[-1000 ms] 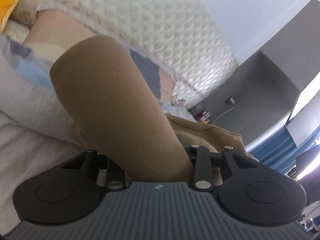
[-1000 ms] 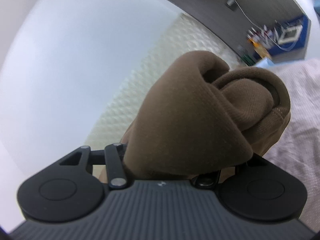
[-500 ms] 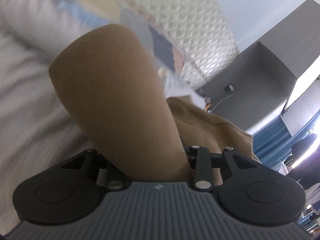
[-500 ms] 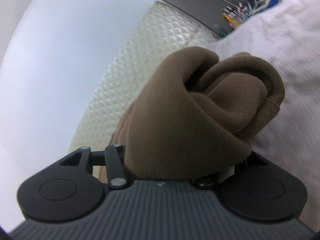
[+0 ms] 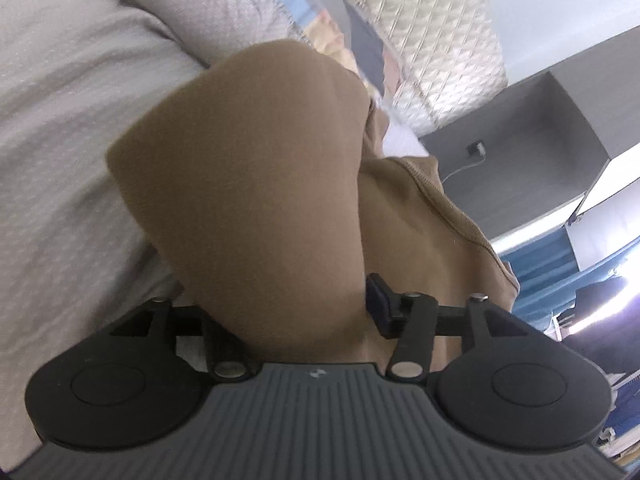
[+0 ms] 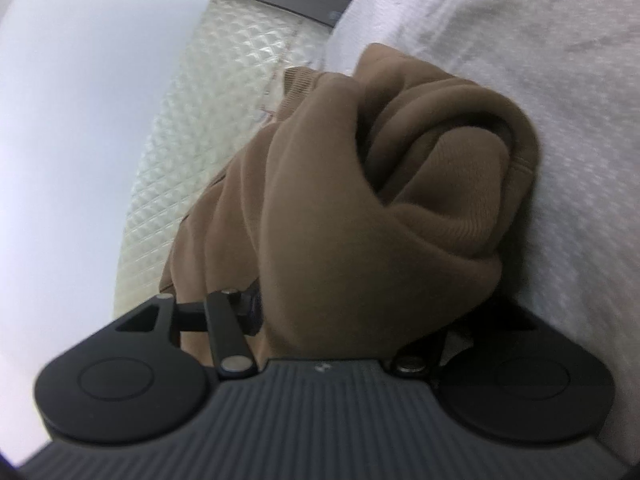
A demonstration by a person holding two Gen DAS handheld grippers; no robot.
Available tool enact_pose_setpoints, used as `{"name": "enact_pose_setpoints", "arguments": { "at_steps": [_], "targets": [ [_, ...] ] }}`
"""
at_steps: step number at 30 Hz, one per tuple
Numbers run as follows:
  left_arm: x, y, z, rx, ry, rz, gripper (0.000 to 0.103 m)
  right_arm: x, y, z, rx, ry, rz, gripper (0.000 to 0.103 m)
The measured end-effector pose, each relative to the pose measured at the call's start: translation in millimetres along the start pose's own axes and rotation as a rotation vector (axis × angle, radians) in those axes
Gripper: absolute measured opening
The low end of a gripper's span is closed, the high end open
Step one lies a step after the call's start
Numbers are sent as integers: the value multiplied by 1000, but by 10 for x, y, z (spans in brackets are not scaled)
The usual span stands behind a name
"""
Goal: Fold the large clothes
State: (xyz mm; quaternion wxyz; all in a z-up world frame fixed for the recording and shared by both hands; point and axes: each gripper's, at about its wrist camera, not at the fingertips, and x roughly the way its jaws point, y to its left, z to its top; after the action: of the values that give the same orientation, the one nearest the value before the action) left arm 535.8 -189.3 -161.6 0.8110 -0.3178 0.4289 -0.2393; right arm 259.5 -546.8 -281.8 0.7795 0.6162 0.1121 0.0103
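Brown sweatshirt point(image 5: 248, 184) on bedspread point(image 5: 60, 140), between left fingers point(image 5: 378, 300), right fingers point(image 6: 250, 308), just opening, grip unclear

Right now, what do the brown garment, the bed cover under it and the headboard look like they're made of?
Brown sweatshirt: thick, soft matte knit, probably cotton fleece; ribbed hem shows. Bed cover: pale grey woven fabric, fine pebbly texture, matte, creased. Headboard: cream padding quilted in diamonds with slight sheen, possibly faux leather.

Ribbed grey body, black tongs point(image 5: 288, 308)
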Motion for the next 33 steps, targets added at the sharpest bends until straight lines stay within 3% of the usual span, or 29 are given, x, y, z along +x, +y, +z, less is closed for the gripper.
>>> {"name": "enact_pose_setpoints", "arguments": {
  "at_steps": [7,10,20,27,33],
  "targets": [
    [-651,-259,-44,112,25,124,60,-485,125,-102,27,4,-137,62],
    [-985,-540,-25,187,-12,127,60,-714,353,-114,-16,6,-172,62],
    [-2106,-1662,-254,384,-102,139,60,-1340,1511,-270,-197,-24,-53,61],
    [-3009,-2203,-715,511,-163,149,60,-1865,2356,-650,-366,-38,29,62],
    [-3629,-2531,-1202,618,-204,178,60,-2318,2747,-1049,-511,-56,43,62]
  ]
}}
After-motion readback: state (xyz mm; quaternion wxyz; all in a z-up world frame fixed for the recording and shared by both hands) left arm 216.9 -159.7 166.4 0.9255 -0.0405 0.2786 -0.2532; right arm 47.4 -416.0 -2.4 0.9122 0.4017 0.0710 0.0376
